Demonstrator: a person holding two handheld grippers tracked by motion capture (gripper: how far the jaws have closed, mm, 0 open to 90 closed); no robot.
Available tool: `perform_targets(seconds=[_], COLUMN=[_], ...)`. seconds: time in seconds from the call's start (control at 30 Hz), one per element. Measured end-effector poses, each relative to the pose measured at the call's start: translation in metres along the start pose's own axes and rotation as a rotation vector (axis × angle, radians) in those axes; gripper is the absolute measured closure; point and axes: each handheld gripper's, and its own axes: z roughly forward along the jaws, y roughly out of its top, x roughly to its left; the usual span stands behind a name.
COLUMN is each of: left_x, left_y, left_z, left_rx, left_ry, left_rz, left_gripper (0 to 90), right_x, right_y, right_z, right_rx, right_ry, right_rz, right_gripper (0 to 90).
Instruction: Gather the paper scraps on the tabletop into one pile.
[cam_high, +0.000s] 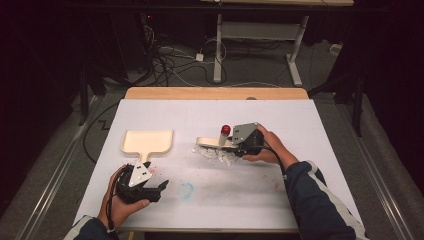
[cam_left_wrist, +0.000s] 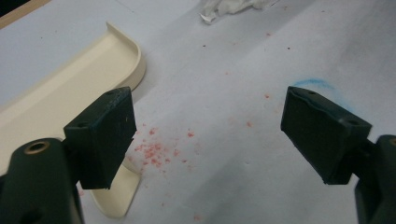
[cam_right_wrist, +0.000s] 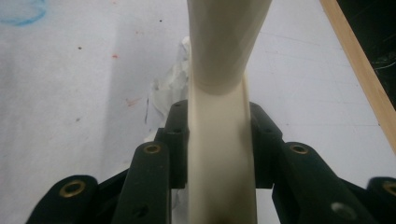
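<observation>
Your right gripper is clamped on the cream brush handle; in the right gripper view the handle runs straight up between the two black jaws, pressed on both sides, and widens toward the top of the frame. From above, that brush lies low over the white table cover, pointing to your left, with a small red-capped piece standing up just beside the grey plate of the gripper. Crumpled white paper scraps sit right under and just in front of the brush, touching it as far as you can tell.

Your left gripper holds nothing: its jaws stand wide apart, and the left gripper view looks between them onto bare cover sprinkled with red crumbs. It hovers near the table's front edge, in your left hand. Just beyond it lies the cream dustpan, flat on the cover, its short handle pointing back toward that gripper; in the left gripper view the handle's end shows just behind the jaw at the left of the frame. A blue scribble marks the cover to the right of the left gripper, well apart from the paper.
</observation>
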Motion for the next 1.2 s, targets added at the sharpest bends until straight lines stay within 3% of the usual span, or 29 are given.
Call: perform_targets(seconds=[0.2,0.5,0.53,0.6,0.63,0.67,0.73,0.77,0.8,0.83,0.87,0.9,0.97,1.2], left_x=[0.002,0.002,0.001,-0.001,-0.002,-0.002,-0.002,-0.001,0.000,0.001,0.002,0.002,0.003,0.004], left_y=[0.000,0.002,0.002,0.002,0.001,0.000,-0.002,-0.004,-0.005,-0.007,-0.008,-0.009,-0.012,-0.015], left_z=[0.000,-0.002,-0.003,-0.005,-0.005,-0.007,-0.010,-0.011,-0.013,-0.014,-0.016,-0.018,-0.022,-0.026], left_rx=[-0.001,-0.019,-0.020,-0.022,-0.023,-0.023,-0.025,-0.027,-0.026,-0.028,-0.029,-0.029,-0.029,-0.041], left_ry=[0.000,-0.045,-0.047,-0.047,-0.046,-0.046,-0.035,-0.031,-0.028,-0.023,-0.014,-0.003,0.026,0.052], left_rz=[0.004,0.029,0.040,0.054,0.058,0.058,0.053,0.046,0.039,0.030,0.028,0.025,0.023,-0.002], left_gripper=[17.2,17.2,17.2,17.2,17.2,17.2,17.2,17.2,17.2,17.2,17.2,17.2,17.2,17.3], right_x=[-0.006,-0.015,-0.016,-0.020,-0.021,-0.021,-0.021,-0.019,-0.019,-0.014,-0.014,-0.008,0.000,0.024], right_y=[0.000,0.007,0.007,0.007,0.007,0.007,0.007,0.009,0.009,0.014,0.014,0.022,0.031,0.051], right_z=[-0.007,-0.028,-0.030,-0.033,-0.033,-0.033,-0.034,-0.035,-0.035,-0.037,-0.037,-0.036,-0.034,-0.029], right_rx=[-0.014,-0.065,-0.065,-0.060,-0.051,-0.051,-0.062,-0.089,-0.089,-0.113,-0.113,-0.120,-0.123,-0.162], right_ry=[-0.055,-0.172,-0.181,-0.199,-0.183,-0.183,-0.183,-0.180,-0.180,-0.186,-0.186,-0.179,-0.179,-0.197], right_rz=[0.021,0.122,0.144,0.246,0.293,0.293,0.373,0.443,0.443,0.484,0.484,0.515,0.528,0.538], right_gripper=[67.9,67.9,67.9,67.9,67.9,67.9,67.9,67.9,67.9,67.9,67.9,67.9,67.9,67.9])
